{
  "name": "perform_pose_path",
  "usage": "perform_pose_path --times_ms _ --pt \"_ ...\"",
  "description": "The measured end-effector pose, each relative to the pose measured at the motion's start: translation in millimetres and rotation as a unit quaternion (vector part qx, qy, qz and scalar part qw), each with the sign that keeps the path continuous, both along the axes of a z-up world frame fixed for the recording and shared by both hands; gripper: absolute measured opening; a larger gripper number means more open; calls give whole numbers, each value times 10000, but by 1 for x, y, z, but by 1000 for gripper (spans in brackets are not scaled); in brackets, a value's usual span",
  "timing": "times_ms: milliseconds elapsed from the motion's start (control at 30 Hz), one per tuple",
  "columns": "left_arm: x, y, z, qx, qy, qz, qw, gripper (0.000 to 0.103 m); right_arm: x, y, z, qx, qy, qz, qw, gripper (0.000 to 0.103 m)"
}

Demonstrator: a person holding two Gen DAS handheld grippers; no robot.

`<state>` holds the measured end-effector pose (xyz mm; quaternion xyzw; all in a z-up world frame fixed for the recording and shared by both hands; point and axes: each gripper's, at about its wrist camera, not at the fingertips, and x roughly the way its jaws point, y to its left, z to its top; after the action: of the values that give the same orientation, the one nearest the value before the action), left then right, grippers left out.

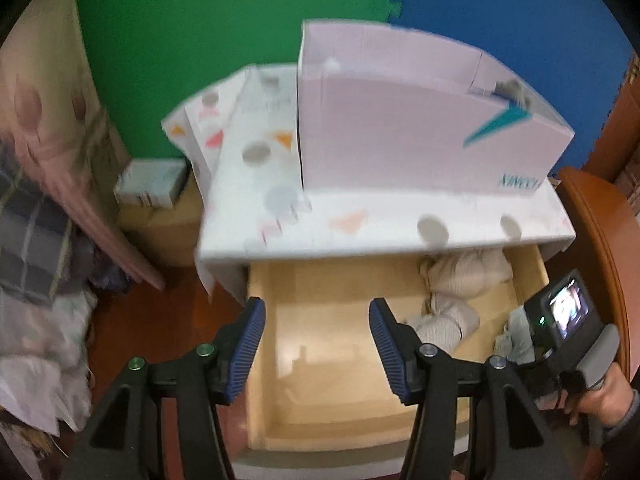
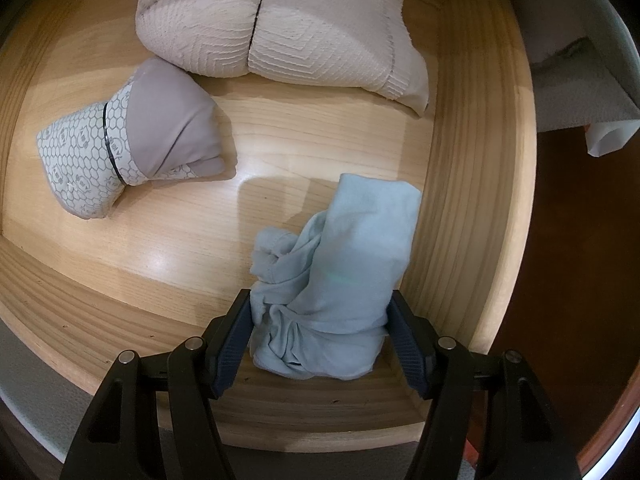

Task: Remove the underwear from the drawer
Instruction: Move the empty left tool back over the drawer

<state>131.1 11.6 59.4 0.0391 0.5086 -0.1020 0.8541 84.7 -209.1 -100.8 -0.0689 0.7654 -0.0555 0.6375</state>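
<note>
In the right wrist view, the right gripper (image 2: 318,334) points steeply down into the open drawer (image 2: 472,184), its fingers (image 2: 232,340) set on either side of a rolled light-blue underwear bundle (image 2: 340,280) that lies in the near right corner, close against the drawer's side wall. The pads touch or nearly touch the cloth on both flanks, but the bundle rests on the drawer floor and whether they truly pinch it cannot be told. Beyond it, toward the left, lies a grey bundle with a honeycomb print (image 2: 132,140), and farther back a pair of cream ribbed bundles (image 2: 276,28) sits side by side near the rear.

In the left wrist view, the left gripper (image 1: 316,348) hangs above the bare left half of the drawer with its fingers (image 1: 250,344) released and nothing between them. Past them the cabinet top, a counter under a patterned cover (image 1: 360,220), carries a pale cardboard box (image 1: 400,120).

The step in hand looks like the grasp of the blue bundle. The next move probably calls for a firm squeeze, then a straight lift clear of the side wall, so the roll does not snag or unravel.
</note>
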Motion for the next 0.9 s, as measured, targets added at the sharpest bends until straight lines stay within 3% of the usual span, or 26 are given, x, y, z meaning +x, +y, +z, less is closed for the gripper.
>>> perform_pose_path --times_ms 200,367,567,733,900 --pt "-11 0 -50 -154 436 229 9987 55 0 0 1 22 -7 -6 10000 62" --pt "-20 -4 -73 221 477 224 9984 55 -1 -1 0 34 -11 -13 10000 61" --pt "-20 1 -79 58 514 435 9977 55 0 -5 4 88 -78 -67 9999 58" --pt "-21 26 -74 -336 334 986 9940 55 1 -9 9 126 -179 -115 9997 54" --pt "-18 39 -81 -295 500 1229 9907 55 3 -7 14 70 -276 -63 9996 48"
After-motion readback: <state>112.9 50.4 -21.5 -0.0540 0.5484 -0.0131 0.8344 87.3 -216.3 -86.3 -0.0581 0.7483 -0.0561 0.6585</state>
